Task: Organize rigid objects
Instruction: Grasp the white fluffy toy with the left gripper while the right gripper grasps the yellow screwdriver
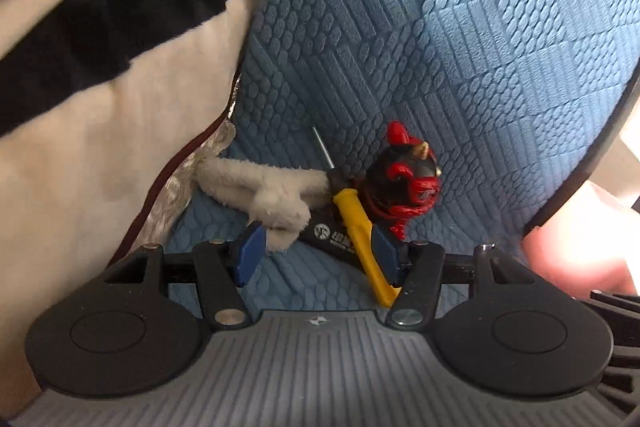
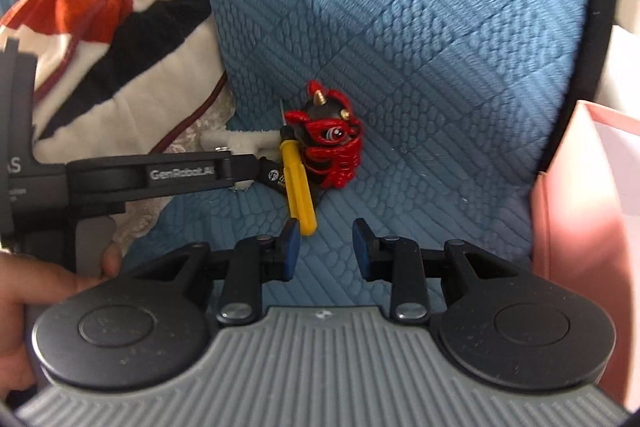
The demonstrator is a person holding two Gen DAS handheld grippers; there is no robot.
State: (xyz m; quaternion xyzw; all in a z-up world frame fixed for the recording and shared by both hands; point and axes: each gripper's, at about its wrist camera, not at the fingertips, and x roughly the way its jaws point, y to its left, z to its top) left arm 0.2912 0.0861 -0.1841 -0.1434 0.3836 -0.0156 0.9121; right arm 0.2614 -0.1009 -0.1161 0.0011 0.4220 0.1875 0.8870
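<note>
The left gripper [image 1: 318,251] points down at a slant. Its jaws stand partly apart, and the blue pads [image 1: 252,253] press on nothing. In the right wrist view this same gripper comes in from the left side, level across the picture, with its fingers seen edge-on. A hand [image 2: 28,303] holds its body at the lower left, and one finger lies along the housing.

The right gripper [image 2: 326,249] also points down at a slant. Its jaws are narrow but not closed; a clear gap is between the pads [image 2: 362,251], and they grip nothing.
</note>
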